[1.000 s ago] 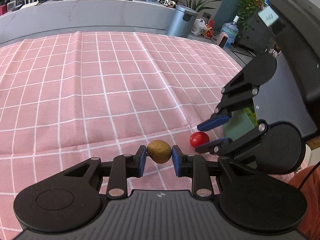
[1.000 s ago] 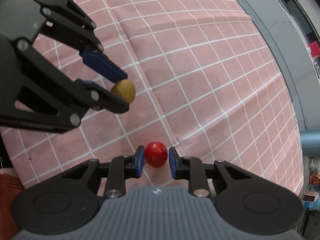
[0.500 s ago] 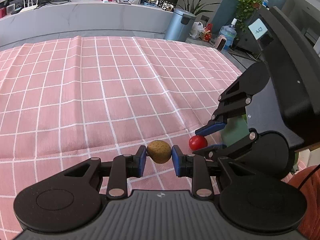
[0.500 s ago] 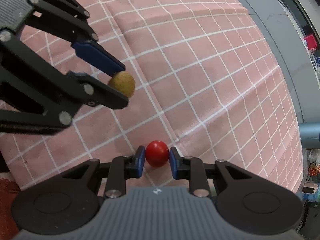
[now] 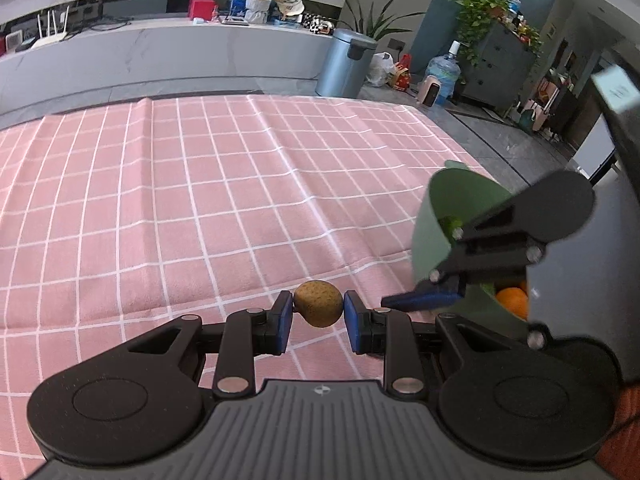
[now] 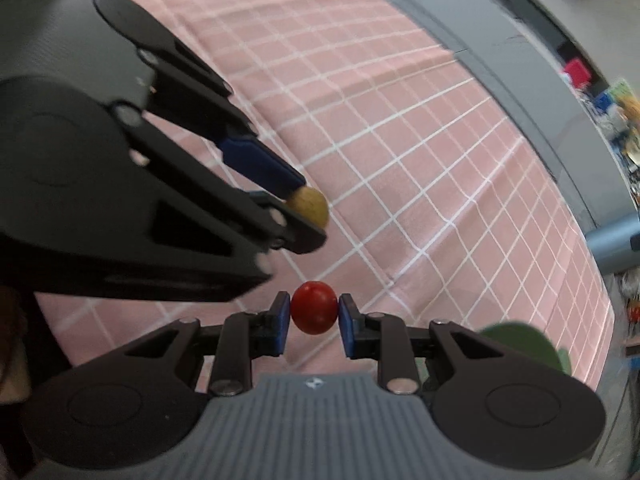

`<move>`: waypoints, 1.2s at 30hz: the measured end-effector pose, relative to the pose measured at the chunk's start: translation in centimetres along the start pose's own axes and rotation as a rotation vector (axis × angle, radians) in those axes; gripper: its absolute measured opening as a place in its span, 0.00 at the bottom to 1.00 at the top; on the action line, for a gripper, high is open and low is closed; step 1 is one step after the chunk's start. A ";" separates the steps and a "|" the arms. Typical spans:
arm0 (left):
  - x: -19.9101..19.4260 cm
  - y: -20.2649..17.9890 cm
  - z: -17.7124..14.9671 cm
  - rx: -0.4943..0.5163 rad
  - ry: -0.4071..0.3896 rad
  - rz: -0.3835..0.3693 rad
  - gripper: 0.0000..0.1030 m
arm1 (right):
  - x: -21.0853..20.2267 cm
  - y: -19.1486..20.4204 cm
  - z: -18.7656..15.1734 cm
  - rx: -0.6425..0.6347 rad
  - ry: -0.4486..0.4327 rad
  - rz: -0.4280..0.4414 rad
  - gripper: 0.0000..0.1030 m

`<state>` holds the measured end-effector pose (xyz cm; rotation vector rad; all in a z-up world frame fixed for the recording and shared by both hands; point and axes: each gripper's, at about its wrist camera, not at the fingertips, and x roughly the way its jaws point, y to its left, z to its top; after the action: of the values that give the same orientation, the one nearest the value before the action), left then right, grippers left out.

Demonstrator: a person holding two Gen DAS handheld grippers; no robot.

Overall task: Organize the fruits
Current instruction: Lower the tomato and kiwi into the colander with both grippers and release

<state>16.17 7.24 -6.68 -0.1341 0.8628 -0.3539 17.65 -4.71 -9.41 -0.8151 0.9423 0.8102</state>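
My left gripper (image 5: 318,316) is shut on a brown kiwi (image 5: 319,303) and holds it above the pink checked cloth (image 5: 200,200). My right gripper (image 6: 314,318) is shut on a small red fruit (image 6: 314,307), also off the cloth. In the left wrist view the right gripper (image 5: 404,302) is close on the right, in front of a green bowl (image 5: 448,216) that holds an orange (image 5: 512,300) and something green. In the right wrist view the left gripper with the kiwi (image 6: 310,208) is just above and left, and the green bowl's rim (image 6: 516,340) shows at lower right.
The cloth's far and right edges drop to a grey floor. A grey bin (image 5: 346,64), a water bottle (image 5: 442,74) and plants stand beyond the table. A long grey counter (image 5: 160,56) runs along the back.
Both grippers have lifted higher with their fruits. The right gripper has swung toward the green bowl, which has come into view; the red fruit is now hidden in the left wrist view.
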 end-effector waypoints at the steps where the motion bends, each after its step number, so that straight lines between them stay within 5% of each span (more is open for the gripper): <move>1: -0.3 -0.2 0.1 0.003 -0.002 0.000 0.30 | -0.6 0.2 -0.3 0.022 -0.019 -0.003 0.20; 20: -4.3 -7.4 -0.7 0.045 -0.069 -0.045 0.30 | -12.0 1.6 -11.1 0.527 -0.377 -0.181 0.21; 36: 0.0 -13.8 0.8 0.145 -0.026 -0.145 0.30 | -13.4 -3.2 -19.9 0.727 -0.414 -0.283 0.21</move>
<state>13.32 -5.65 -2.57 -0.0663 0.8008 -0.5480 8.46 -26.34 -3.68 -0.1256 0.6534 0.3198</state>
